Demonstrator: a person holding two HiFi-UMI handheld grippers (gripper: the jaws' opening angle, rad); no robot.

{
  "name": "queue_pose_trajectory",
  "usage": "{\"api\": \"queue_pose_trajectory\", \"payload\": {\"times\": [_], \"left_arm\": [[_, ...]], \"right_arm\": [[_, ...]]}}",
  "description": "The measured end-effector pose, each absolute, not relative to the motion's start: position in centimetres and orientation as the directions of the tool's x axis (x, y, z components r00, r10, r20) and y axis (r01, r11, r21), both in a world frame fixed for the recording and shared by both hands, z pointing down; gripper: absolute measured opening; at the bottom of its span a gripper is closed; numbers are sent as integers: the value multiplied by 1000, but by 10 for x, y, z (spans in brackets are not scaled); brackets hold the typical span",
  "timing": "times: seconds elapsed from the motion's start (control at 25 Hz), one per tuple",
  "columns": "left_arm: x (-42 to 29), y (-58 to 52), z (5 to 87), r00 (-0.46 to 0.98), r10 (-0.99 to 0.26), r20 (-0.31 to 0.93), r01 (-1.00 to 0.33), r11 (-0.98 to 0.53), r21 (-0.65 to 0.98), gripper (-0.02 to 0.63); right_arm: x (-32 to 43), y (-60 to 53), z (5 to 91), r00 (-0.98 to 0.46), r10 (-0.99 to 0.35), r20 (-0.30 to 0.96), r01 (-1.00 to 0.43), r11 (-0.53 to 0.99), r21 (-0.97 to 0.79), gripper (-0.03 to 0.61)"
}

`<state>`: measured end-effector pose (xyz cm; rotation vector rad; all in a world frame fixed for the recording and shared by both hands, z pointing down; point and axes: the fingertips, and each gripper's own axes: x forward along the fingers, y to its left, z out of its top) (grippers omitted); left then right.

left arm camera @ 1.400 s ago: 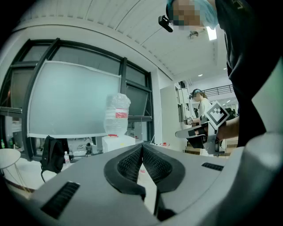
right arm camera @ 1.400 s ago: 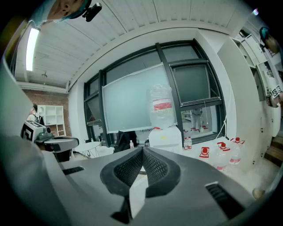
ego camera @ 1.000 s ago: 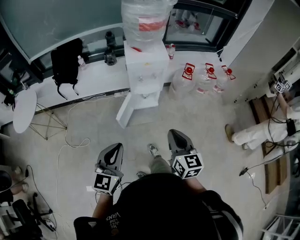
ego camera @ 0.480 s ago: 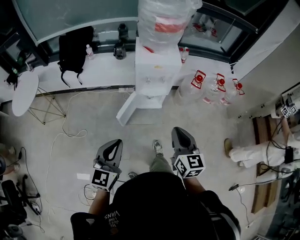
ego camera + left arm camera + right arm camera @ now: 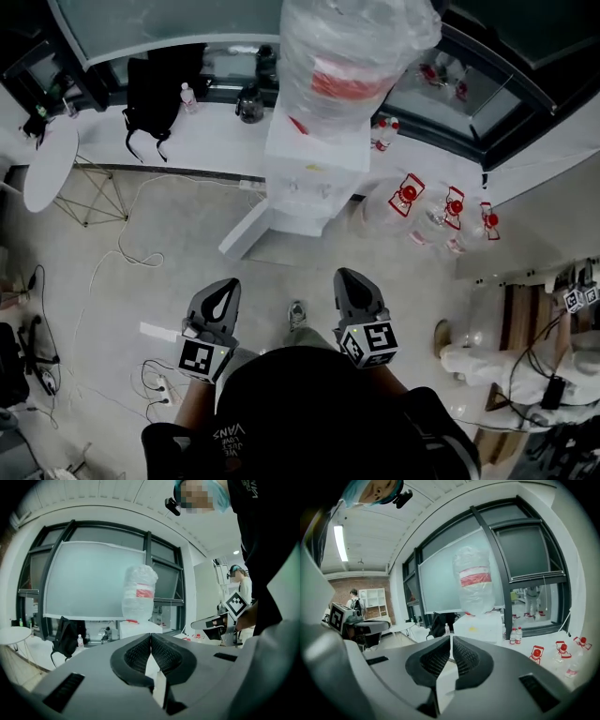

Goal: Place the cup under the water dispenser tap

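Note:
A white water dispenser (image 5: 309,178) with a plastic-wrapped bottle (image 5: 352,52) on top stands against the window ledge ahead of me; its taps (image 5: 307,188) face me. The same dispenser (image 5: 136,629) shows in the left gripper view and again as the dispenser (image 5: 480,626) in the right gripper view. No cup is visible in any view. My left gripper (image 5: 221,292) and right gripper (image 5: 349,281) are held side by side at waist height, well short of the dispenser. Both have their jaws pressed together with nothing between them.
Several water jugs with red caps (image 5: 431,211) stand on the floor right of the dispenser. A black backpack (image 5: 159,80) rests on the ledge, and a round white table (image 5: 49,169) stands at the left. Cables (image 5: 122,258) lie across the floor. Another person (image 5: 497,361) is at the right.
I have stepped closer to the dispenser, which now looks larger and nearer in the head view. Both grippers stay shut and side by side.

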<state>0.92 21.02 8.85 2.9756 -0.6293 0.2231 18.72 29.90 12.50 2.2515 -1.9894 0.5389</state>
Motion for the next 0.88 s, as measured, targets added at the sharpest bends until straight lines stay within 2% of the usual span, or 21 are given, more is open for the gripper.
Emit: {"api": "queue_pose_trajectory", "payload": {"times": [0.24,0.52,0.88], "left_arm": [[49,188,94,852,-493,177,-511,-857,71,20],[54,155,107,833,-523,181,-544,-834,91,20],[35,118,116,878,-451,159,-469,-876,110,20]], "right_arm": [[232,267,140,-29,-931,364,-991,-21,-132,45],[233,227,146,-73,-933,353,-987,15,-163,44],[195,180,152,-41,-935,351,-986,-19,-164,45]]}}
